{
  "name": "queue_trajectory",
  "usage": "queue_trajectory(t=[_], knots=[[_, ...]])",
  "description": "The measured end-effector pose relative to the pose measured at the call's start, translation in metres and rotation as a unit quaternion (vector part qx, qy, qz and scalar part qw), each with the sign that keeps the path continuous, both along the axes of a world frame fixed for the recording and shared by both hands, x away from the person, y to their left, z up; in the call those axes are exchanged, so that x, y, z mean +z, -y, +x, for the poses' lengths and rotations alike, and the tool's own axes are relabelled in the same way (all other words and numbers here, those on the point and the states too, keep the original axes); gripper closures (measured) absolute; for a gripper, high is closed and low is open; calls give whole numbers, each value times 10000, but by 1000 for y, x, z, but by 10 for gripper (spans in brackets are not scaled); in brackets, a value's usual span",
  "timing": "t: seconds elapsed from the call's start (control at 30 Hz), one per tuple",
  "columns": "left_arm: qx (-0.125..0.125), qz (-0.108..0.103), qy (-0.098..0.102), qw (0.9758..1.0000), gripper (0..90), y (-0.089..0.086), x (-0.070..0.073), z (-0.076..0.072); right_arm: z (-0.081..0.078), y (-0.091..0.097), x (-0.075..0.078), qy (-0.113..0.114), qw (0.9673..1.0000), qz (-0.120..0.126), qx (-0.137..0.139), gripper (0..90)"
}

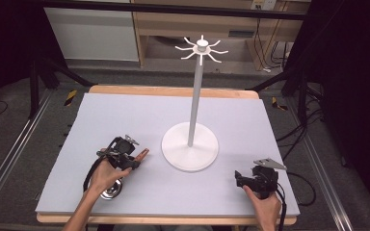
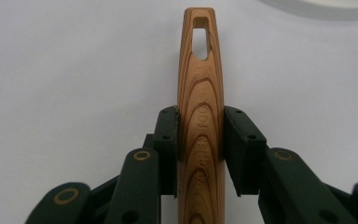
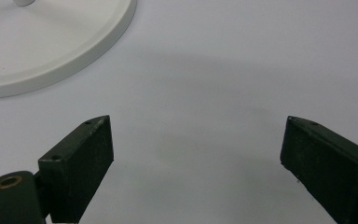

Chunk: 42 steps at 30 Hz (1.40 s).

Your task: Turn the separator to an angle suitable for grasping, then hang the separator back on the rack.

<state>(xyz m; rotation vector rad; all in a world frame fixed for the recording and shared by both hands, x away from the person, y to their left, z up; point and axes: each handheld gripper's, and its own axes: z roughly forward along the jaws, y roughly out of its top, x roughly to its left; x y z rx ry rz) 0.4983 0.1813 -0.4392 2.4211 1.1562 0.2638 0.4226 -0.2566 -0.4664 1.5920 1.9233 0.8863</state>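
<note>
My left gripper [image 1: 134,161] is shut on a wooden utensil handle [image 2: 200,93] at the table's front left. The handle has a slotted hanging hole [image 2: 200,39] at its tip, which points toward the stand. The tip [image 1: 143,154] pokes out past the jaws, and a shiny metal bowl end [image 1: 112,189] lies behind the hand. A white stand [image 1: 190,147] with a round base, a tall pole and a ring of hooks [image 1: 202,49] on top is at the table's centre. My right gripper [image 1: 243,179] is open at the front right, low over bare mat [image 3: 196,126].
A grey mat [image 1: 125,115] covers the wooden table. The stand's base rim [image 3: 51,42] lies just ahead and left of the right jaws, and its edge [image 2: 317,7] shows beyond the handle. Cables and metal rails run along the floor on both sides.
</note>
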Motion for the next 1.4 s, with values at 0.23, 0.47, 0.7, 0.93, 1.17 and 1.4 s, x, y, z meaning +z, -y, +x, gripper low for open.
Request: queue_trajectory(t=[0.23,0.47,0.7,0.93,1.17,1.4], knots=[[-29,-300,362,9989,673,-8,17,-13,0,0,-1,-25,10000,4,-21,98],[6,-719,835,9939,673,-17,39,-28,0,1,-1,-1,10000,29,-32,98],[157,-1203,1477,9816,673,-29,61,-41,-1,2,0,54,10000,29,-47,98],[252,-1681,1976,9654,673,-34,79,-49,-2,2,0,75,9999,27,-65,98],[288,-2058,2335,9499,673,-34,97,-54,-2,3,0,94,9999,55,-89,98],[165,-2150,2532,9431,672,-27,113,-57,-3,2,1,138,9999,41,-90,98]])
